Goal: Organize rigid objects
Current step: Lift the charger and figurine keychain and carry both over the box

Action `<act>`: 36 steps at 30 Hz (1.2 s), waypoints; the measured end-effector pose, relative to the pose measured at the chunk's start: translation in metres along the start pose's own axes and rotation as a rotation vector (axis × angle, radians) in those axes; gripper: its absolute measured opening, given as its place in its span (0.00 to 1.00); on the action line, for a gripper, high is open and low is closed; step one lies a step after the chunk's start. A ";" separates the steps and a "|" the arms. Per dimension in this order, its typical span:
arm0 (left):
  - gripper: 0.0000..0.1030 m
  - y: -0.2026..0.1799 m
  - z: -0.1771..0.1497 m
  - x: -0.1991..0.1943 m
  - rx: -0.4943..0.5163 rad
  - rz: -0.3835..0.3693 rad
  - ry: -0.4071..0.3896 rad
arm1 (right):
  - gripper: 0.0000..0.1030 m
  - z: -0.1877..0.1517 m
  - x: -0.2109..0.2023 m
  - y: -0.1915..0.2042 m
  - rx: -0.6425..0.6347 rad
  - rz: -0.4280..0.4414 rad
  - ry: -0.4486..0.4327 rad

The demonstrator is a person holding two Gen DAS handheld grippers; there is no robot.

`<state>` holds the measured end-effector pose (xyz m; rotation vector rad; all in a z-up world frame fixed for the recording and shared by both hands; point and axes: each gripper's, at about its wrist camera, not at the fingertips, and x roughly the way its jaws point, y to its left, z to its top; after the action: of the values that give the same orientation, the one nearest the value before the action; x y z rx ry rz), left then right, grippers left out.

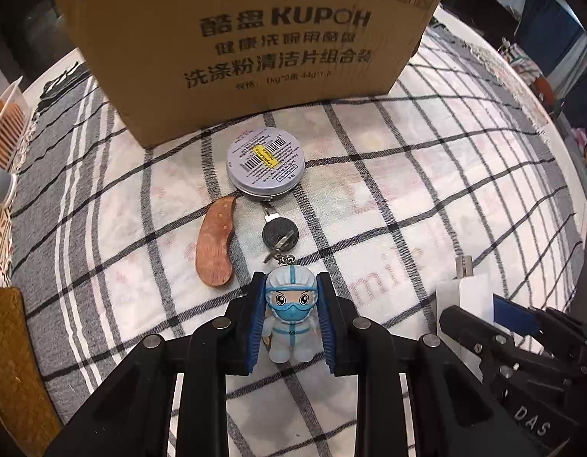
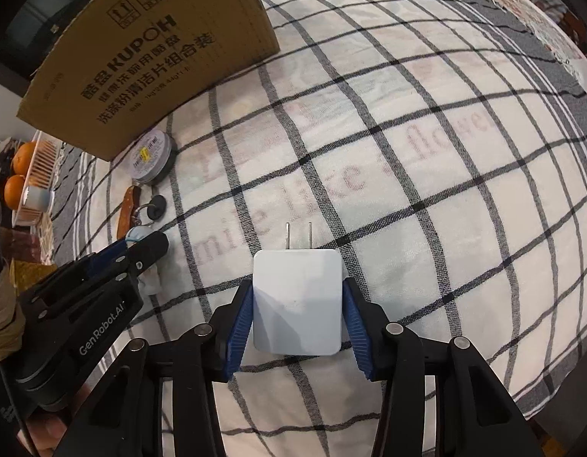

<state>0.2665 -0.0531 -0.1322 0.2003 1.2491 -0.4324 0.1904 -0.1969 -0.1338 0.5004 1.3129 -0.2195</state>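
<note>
My left gripper [image 1: 291, 297] is shut on a small medic figurine keychain [image 1: 291, 314] in white and blue; its chain runs to a black round key [image 1: 280, 233] lying on the checked cloth. A silver round tin [image 1: 265, 162] and a brown wooden folding knife [image 1: 216, 242] lie just beyond. My right gripper [image 2: 297, 297] is shut on a white wall charger [image 2: 297, 302], prongs pointing forward; it also shows in the left wrist view [image 1: 463, 301]. A cardboard box [image 1: 236, 38] stands behind the tin.
The checked tablecloth [image 2: 426, 175] covers the round table. At the left edge are oranges [image 2: 21, 173], a wire rack [image 2: 36, 179], a small white cup [image 2: 36, 196] and woven mats [image 1: 11, 361]. The left gripper shows in the right wrist view [image 2: 141, 245].
</note>
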 end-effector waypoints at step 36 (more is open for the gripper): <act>0.25 0.019 0.012 -0.132 -0.079 -0.054 -0.335 | 0.46 0.022 -0.104 0.057 -0.194 0.136 -0.326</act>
<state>0.2522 -0.0132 -0.0052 0.0249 0.9421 -0.4420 0.2076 -0.1710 -0.0170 0.3686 0.9669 -0.0558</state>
